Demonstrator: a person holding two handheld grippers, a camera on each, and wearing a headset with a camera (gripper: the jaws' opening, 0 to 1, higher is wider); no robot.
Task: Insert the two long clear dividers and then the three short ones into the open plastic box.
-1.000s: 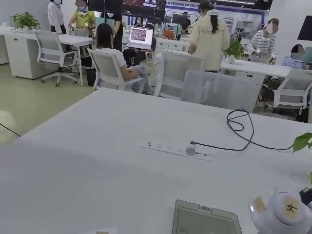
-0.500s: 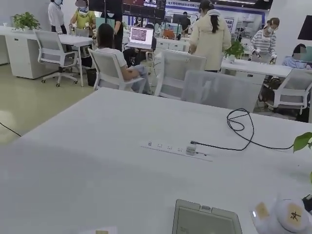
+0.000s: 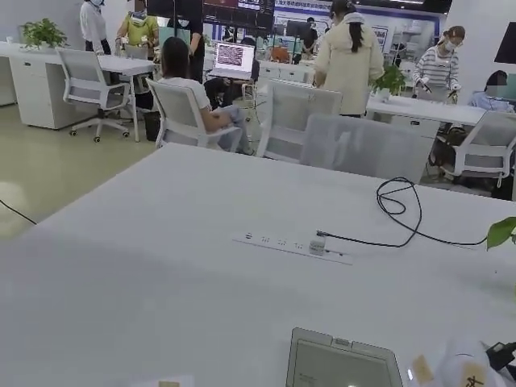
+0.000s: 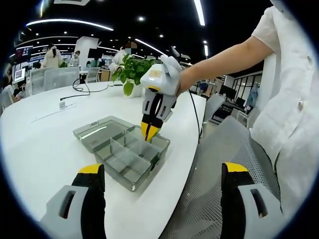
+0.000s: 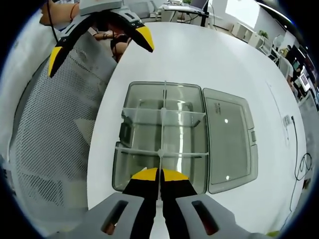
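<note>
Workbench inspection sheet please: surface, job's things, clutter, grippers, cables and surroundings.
Surface: white table, bare around the work.
Job's things: open plastic box, lid open flat; clear dividers stand crossed inside.
Clutter: potted plant on the table.
Grippers: right gripper shut on the central divider; left gripper open, apart from the box.
Cables: black cable looped, plugged into the socket strip.
Surroundings: mesh chair at the table edge; people at other desks.
</note>
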